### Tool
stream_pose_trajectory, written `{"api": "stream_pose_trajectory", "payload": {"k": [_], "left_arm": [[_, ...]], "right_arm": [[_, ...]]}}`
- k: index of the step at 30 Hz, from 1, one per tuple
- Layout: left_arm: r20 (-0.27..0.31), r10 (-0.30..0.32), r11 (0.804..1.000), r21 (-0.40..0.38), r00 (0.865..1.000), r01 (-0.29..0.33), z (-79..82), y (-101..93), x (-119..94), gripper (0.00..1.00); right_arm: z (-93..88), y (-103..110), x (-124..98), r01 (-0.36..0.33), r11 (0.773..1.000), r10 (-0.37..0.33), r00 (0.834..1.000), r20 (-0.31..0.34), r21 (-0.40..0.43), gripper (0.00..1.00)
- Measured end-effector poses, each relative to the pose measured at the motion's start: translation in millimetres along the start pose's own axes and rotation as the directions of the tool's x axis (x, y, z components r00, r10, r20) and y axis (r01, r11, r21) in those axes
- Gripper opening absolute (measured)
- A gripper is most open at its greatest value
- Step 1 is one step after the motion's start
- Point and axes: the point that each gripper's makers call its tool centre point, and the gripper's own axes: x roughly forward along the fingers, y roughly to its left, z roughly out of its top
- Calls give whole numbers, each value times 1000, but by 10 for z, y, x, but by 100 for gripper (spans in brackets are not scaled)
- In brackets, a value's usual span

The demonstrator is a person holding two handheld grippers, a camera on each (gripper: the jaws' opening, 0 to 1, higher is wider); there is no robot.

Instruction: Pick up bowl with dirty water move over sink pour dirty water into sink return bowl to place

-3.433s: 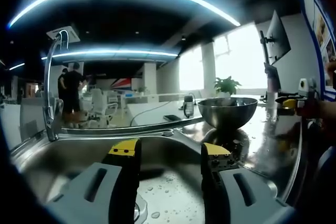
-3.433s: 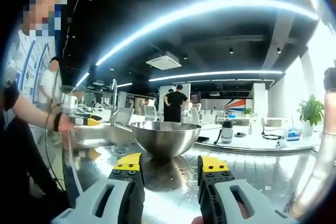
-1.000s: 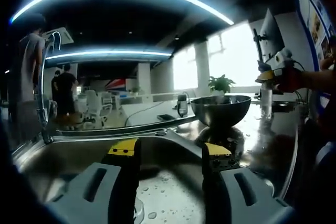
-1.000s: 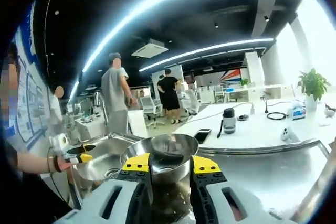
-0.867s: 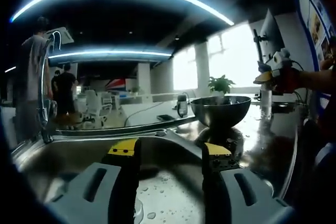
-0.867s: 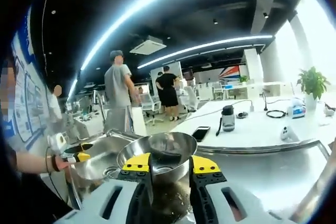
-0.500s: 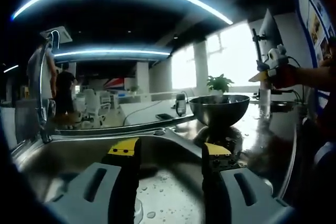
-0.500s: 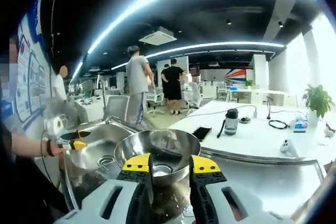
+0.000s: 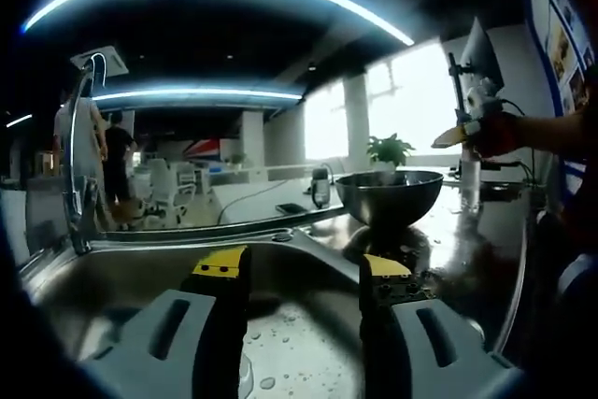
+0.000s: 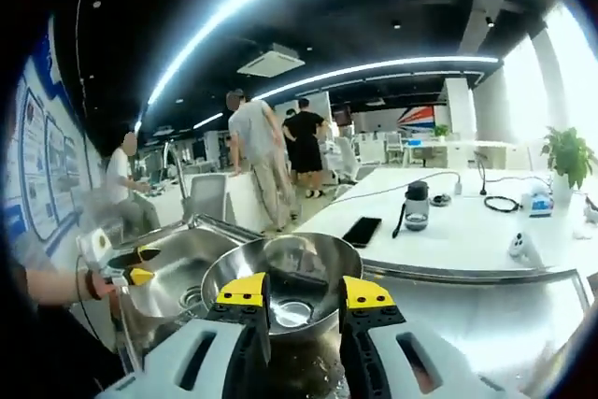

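A steel bowl (image 9: 390, 195) stands on the wet steel drainboard (image 9: 467, 231) to the right of the sink basin (image 9: 140, 277). Looking down from above its near rim, I see its shiny inside (image 10: 280, 277) with a bright patch at the bottom. My right gripper (image 10: 305, 292) hangs over that near rim, jaws open to a narrow gap with nothing between them. In the left gripper view the right gripper (image 9: 458, 133) sits in a hand, above and right of the bowl, apart from it. My left gripper (image 9: 304, 268) is open over the basin, also visible as the left gripper (image 10: 140, 265).
A tall faucet (image 9: 75, 165) rises at the basin's far left. Behind the counter is a white table (image 10: 448, 231) with a bottle (image 10: 416, 205) and a phone (image 10: 360, 231). A monitor (image 9: 481, 49) stands at the right. Several people (image 10: 257, 156) stand in the background.
The right gripper has risen and tipped downward, so more of the bowl's inside shows. Its jaws stand closer together than 3.4 s ago. The left gripper has stayed in place.
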Motion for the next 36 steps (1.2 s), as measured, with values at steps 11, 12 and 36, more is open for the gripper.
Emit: {"api": "stream_pose_trajectory", "payload": {"k": [11, 12, 36], "left_arm": [[-2, -5, 1000, 1, 1000, 5, -7, 0, 16, 45], [4, -7, 1000, -8, 1000, 7, 4, 0, 15, 45], [-12, -1, 1000, 12, 1000, 2, -25, -33, 5, 45]], "right_arm": [[17, -219, 173, 70, 997, -66, 991, -113, 36, 23], [8, -205, 178, 70, 996, -63, 991, -120, 58, 22], [-298, -261, 325, 139, 985, -87, 913, -399, 102, 14]]}}
